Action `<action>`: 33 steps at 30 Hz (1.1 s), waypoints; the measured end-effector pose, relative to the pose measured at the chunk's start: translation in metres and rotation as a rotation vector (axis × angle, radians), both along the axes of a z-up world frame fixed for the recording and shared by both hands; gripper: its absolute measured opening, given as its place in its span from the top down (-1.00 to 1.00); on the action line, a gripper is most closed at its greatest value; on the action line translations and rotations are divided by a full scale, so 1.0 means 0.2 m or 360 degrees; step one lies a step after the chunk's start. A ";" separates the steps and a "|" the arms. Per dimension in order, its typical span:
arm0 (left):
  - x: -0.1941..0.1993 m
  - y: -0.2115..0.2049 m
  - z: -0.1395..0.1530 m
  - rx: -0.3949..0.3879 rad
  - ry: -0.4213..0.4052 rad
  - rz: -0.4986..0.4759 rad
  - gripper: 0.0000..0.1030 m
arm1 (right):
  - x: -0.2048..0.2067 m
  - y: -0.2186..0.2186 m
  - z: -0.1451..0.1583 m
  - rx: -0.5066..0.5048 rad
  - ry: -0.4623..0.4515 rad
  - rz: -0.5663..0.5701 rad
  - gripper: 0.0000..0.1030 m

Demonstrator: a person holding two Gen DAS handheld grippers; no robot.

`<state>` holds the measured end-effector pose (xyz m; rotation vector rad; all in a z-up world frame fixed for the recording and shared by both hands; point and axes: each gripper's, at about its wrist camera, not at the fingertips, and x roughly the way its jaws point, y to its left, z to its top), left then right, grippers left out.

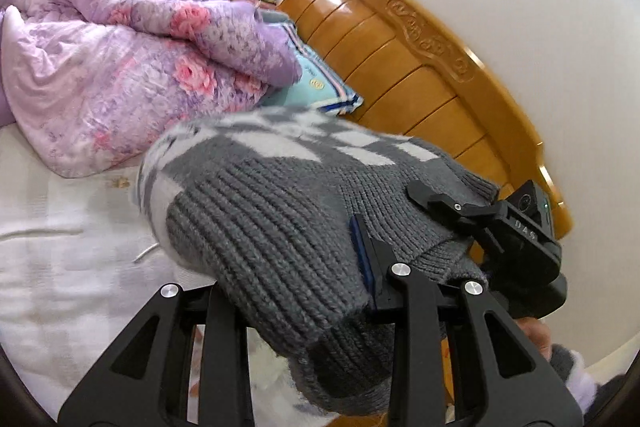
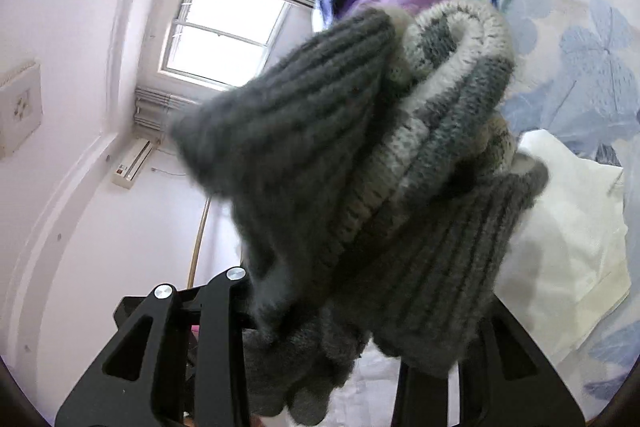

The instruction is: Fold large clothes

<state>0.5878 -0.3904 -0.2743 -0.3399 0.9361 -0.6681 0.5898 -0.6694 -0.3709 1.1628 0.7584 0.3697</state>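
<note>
Sweater (image 1: 276, 227): thick knit in dark grey with white blocks, chunky ribbed stitches, fuzzy at the edges; bunched in rounded folds and lifted above the bed.
Sweater, right view (image 2: 380, 187): a rolled heap of grey and cream ribs that fills the middle of the picture, blurred at its left corner.
Left gripper (image 1: 368, 267): black plastic arms with round silver screws; clamped on a ribbed edge of the sweater, a blue pad pressed into the knit.
Right gripper (image 1: 460, 207): black, beside the left one at the sweater's right edge, one finger lying on the knit; its fingertips are buried in wool in its own view, so I cannot tell how the jaws stand.
Bed (image 1: 60, 247): white quilted cover, flat, under the sweater.
Quilt (image 1: 120, 67): puffy, lilac with pink roses, heaped beyond the sweater.
Headboard (image 1: 420, 67): glossy orange-brown wood, curved top with carving, to the sweater's right.
Pillow (image 1: 320, 83): pale blue, striped border, between quilt and headboard.
</note>
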 end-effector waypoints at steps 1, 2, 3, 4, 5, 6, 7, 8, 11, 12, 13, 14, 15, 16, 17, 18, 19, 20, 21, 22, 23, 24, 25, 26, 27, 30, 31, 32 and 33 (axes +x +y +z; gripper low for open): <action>0.01 -0.06 -0.09 0.0037 0.0021 0.0007 0.44 | 0.00 -0.04 -0.09 0.0009 0.0041 0.0002 0.36; 0.00 -0.12 -0.19 0.0091 0.0047 0.0001 0.44 | 0.00 -0.08 -0.23 0.0037 0.0115 -0.0002 0.35; -0.02 -0.15 -0.27 0.0112 0.0079 0.0001 0.44 | -0.04 -0.11 -0.32 0.0069 0.0174 0.0005 0.35; -0.04 -0.18 -0.39 0.0139 0.0137 0.0008 0.44 | -0.06 -0.13 -0.44 0.0106 0.0247 0.0011 0.35; -0.06 -0.22 -0.51 0.0191 0.0210 0.0007 0.44 | -0.08 -0.15 -0.56 0.0147 0.0339 0.0030 0.35; -0.08 -0.24 -0.58 0.0237 0.0246 0.0002 0.44 | -0.10 -0.16 -0.65 0.0171 0.0423 0.0042 0.35; -0.12 -0.28 -0.66 0.0304 0.0251 -0.0020 0.44 | -0.12 -0.18 -0.75 0.0177 0.0511 0.0053 0.36; -0.16 -0.32 -0.72 0.0374 0.0250 -0.0047 0.44 | -0.16 -0.19 -0.85 0.0183 0.0567 0.0064 0.36; -0.24 -0.39 -0.83 0.0434 0.0285 -0.0073 0.44 | -0.21 -0.22 -0.95 0.0166 0.0621 0.0058 0.36; -0.26 -0.41 -0.85 0.0445 0.0290 -0.0071 0.44 | -0.22 -0.23 -0.97 0.0169 0.0640 0.0065 0.35; -0.29 -0.42 -0.88 0.0454 0.0298 -0.0068 0.43 | -0.24 -0.24 -1.00 0.0147 0.0665 0.0079 0.33; -0.31 -0.43 -0.90 0.0458 0.0316 -0.0066 0.42 | -0.23 -0.26 -1.02 0.0116 0.0696 0.0089 0.26; -0.32 -0.44 -0.94 0.0459 0.0360 -0.0066 0.42 | -0.23 -0.27 -1.04 0.0079 0.0757 0.0096 0.19; -0.33 -0.43 -0.97 0.0461 0.0411 -0.0059 0.31 | -0.25 -0.27 -1.04 0.0038 0.0823 0.0100 0.06; -0.34 -0.43 -1.01 0.0474 0.0481 -0.0045 0.14 | -0.29 -0.26 -1.03 0.0011 0.0847 0.0108 0.02; -0.35 -0.42 -1.04 0.0492 0.0517 -0.0038 0.04 | -0.30 -0.25 -1.06 -0.0014 0.0873 0.0115 -0.01; -0.37 -0.41 -1.06 0.0520 0.0531 -0.0023 -0.19 | -0.30 -0.24 -1.09 -0.0038 0.0899 0.0123 -0.05; -0.38 -0.39 -1.07 0.0570 0.0532 0.0009 -0.27 | -0.30 -0.24 -1.09 -0.0070 0.0921 0.0135 -0.08; -0.37 -0.37 -1.09 0.0574 0.0556 0.0009 -0.27 | -0.31 -0.23 -1.10 -0.0132 0.0959 0.0164 -0.10; -0.37 -0.35 -1.11 0.0573 0.0612 0.0003 -0.35 | -0.30 -0.22 -1.10 -0.0190 0.0993 0.0192 -0.14; -0.36 -0.34 -1.12 0.0581 0.0650 0.0006 -0.41 | -0.30 -0.22 -1.10 -0.0260 0.1032 0.0207 -0.16; -0.36 -0.31 -1.12 0.0587 0.0671 0.0014 -0.41 | -0.30 -0.22 -1.11 -0.0306 0.1064 0.0210 -0.16; -0.35 -0.29 -1.11 0.0578 0.0674 0.0018 -0.42 | -0.33 -0.23 -1.10 -0.0337 0.1089 0.0217 -0.17; -0.35 -0.26 -1.10 0.0581 0.0677 0.0038 -0.43 | -0.34 -0.23 -1.10 -0.0410 0.1125 0.0219 -0.17; -0.34 -0.23 -1.08 0.0581 0.0672 0.0063 -0.43 | -0.34 -0.24 -1.08 -0.0475 0.1138 0.0224 -0.17; -0.29 -0.16 -1.02 0.0555 0.0633 0.0159 -0.43 | -0.31 -0.25 -0.99 -0.0656 0.1115 0.0262 -0.17; -0.30 -0.15 -0.98 0.0545 0.0609 0.0176 -0.43 | -0.29 -0.24 -0.93 -0.0729 0.1080 0.0283 -0.17; -0.27 -0.13 -0.94 0.0541 0.0575 0.0190 -0.43 | -0.33 -0.23 -0.87 -0.0782 0.1046 0.0297 -0.17; -0.25 -0.13 -0.92 0.0557 0.0544 0.0201 -0.43 | -0.31 -0.20 -0.80 -0.0851 0.0969 0.0328 -0.17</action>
